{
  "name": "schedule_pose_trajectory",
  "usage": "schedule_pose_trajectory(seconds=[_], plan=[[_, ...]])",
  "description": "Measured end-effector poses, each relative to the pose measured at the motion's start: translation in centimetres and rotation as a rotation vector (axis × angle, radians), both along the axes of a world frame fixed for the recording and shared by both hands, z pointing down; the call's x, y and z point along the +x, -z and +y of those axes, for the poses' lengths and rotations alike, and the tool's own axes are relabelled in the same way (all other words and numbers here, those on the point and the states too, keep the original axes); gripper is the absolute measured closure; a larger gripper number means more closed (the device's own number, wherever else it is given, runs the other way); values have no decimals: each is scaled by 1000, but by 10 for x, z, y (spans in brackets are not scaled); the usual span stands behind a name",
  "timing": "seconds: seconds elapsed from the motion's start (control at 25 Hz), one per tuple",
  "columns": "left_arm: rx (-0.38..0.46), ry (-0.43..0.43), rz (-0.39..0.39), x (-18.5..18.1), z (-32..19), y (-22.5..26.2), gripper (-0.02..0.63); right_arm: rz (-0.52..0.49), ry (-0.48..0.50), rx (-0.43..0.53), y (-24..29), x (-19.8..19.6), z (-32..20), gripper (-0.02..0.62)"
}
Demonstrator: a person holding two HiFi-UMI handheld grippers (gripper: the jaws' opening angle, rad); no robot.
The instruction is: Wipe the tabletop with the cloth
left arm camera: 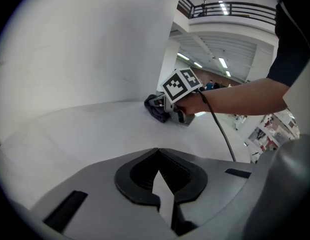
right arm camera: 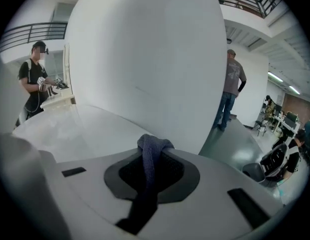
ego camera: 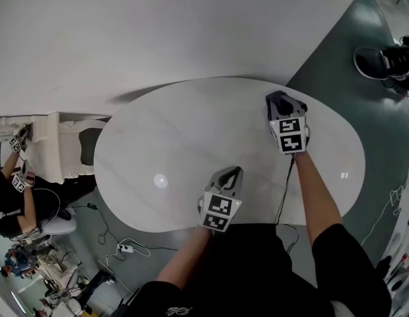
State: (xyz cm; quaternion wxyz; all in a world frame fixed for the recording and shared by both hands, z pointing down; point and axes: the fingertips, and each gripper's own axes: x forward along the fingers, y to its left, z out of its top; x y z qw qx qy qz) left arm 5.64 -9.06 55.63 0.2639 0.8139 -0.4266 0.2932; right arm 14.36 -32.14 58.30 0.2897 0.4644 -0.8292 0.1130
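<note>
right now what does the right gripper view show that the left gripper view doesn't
Right gripper view only: the cloth clamped in the right hand-held gripper, and a person standing beyond. Left gripper view only: the left hand-held gripper, shut and empty, and the right one from outside, cloth against the tabletop. Both: the white tabletop and wall.

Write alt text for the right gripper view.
The right gripper is shut on a dark blue-grey cloth, which bunches above its jaws. Beyond lie the pale tabletop and a white curved wall, with people standing in the background.
</note>
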Motion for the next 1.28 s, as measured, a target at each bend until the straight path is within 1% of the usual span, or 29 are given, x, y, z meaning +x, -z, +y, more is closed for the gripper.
schedule_pose_trajectory(seconds=[0.12, 0.2, 0.32, 0.44, 0.56, 0.72, 0.8, 1.0, 1.16, 1.28], plan=[[0, 3, -7, -3, 6, 1, 598, 26, 93, 50, 5, -18, -2, 571], [-1, 10, -7, -7, 11, 1, 598, 30, 164, 54, 5, -31, 3, 571], [3, 20, -8, -15, 19, -1, 598, -16, 243, 14, 4, -50, 18, 571], [7, 24, -4, -22, 27, -1, 598, -80, 271, -43, 4, -60, 36, 571], [12, 14, 7, -27, 40, -1, 598, -114, 267, -90, 2, -66, 58, 571], [23, 3, 34, -37, 57, 2, 598, -83, 279, -141, -7, -79, 92, 571], [34, -10, 50, -42, 63, 4, 598, -78, 268, -169, -11, -83, 105, 571], [76, -71, 82, -51, 89, 15, 598, -92, 175, -216, -14, -77, 137, 571], [96, -118, 92, -63, 121, 18, 598, -93, 110, -218, -14, -73, 178, 571], [89, -153, 97, -74, 147, 14, 598, -90, 66, -209, -15, -74, 212, 571]])
